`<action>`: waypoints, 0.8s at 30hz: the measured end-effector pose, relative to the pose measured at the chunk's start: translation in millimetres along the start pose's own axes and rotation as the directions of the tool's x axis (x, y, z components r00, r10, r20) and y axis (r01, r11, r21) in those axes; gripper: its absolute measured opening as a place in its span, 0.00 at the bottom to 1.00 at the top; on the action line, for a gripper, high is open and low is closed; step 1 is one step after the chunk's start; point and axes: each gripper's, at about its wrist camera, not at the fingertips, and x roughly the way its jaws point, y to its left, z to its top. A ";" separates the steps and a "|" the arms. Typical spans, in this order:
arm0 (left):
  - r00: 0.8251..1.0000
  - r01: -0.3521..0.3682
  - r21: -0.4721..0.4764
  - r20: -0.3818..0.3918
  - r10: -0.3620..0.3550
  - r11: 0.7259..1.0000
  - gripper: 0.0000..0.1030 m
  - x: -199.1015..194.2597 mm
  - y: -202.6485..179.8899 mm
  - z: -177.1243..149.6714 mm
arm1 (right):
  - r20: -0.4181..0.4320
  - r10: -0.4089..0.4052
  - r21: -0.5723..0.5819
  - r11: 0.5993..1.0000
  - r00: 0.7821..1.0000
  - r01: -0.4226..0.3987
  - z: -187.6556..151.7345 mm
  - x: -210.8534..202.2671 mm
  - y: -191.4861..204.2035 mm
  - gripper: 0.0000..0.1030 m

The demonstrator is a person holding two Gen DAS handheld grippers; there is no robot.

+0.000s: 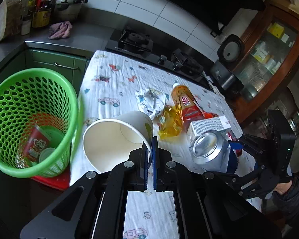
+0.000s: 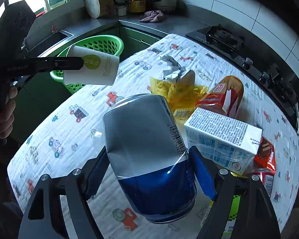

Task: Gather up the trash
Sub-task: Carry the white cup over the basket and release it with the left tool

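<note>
My left gripper [image 1: 149,147] is shut on the rim of a white paper cup [image 1: 117,139], which it holds tilted just right of the green mesh basket [image 1: 29,119]. In the right wrist view the cup [image 2: 93,67] hangs in front of the basket [image 2: 101,45]. My right gripper [image 2: 149,173] is shut on a silver and blue drink can [image 2: 147,149], held slanted above the tablecloth. On the table lie a crumpled paper [image 1: 151,101], a yellow wrapper [image 1: 169,123], an orange bottle [image 1: 185,101], a white carton [image 2: 221,139] and a red packet [image 2: 267,159].
The basket holds a red packet [image 1: 35,143] and a pale lid. Beyond the cloth-covered table [image 1: 113,83] is a black gas stove [image 1: 135,39]. A counter with bottles, a pot and a purple rag [image 1: 60,29] runs behind; a sink [image 2: 49,37] is at the left.
</note>
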 end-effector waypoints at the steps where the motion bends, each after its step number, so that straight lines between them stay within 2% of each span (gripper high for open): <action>1: 1.000 -0.010 0.000 0.015 0.010 1.000 0.02 -6.9 4.3 4.1 | 0.009 0.008 0.007 1.000 1.000 -0.008 5.0 -1.9 2.4 0.74; 5: 0.994 -0.078 0.002 0.076 0.078 0.997 0.02 -33.5 28.5 19.5 | 0.049 0.045 0.035 0.998 0.998 -0.046 26.7 -5.3 14.0 0.74; 11: 0.979 -0.176 -0.044 0.096 0.180 0.983 0.02 -50.2 84.3 36.8 | 0.088 0.076 0.061 0.995 0.993 -0.082 65.4 3.0 36.5 0.74; 13: 0.972 -0.214 -0.063 0.084 0.218 0.975 0.02 -49.1 105.6 39.9 | 0.099 0.084 0.073 0.993 0.992 -0.092 77.6 6.3 42.1 0.74; 15: 0.972 -0.220 -0.079 0.066 0.225 0.972 0.02 -45.0 125.9 41.5 | 0.109 0.093 0.082 0.991 0.990 -0.102 91.8 11.1 50.0 0.74; 19: 0.962 -0.271 -0.099 -0.001 0.272 0.957 0.04 -29.6 157.5 40.1 | 0.121 0.104 0.097 0.988 0.987 -0.116 118.6 24.2 64.3 0.74; 24: 0.956 -0.293 -0.115 -0.062 0.287 0.949 0.07 -17.9 182.8 32.0 | 0.127 0.126 0.115 0.983 0.984 -0.140 150.3 44.4 82.1 0.74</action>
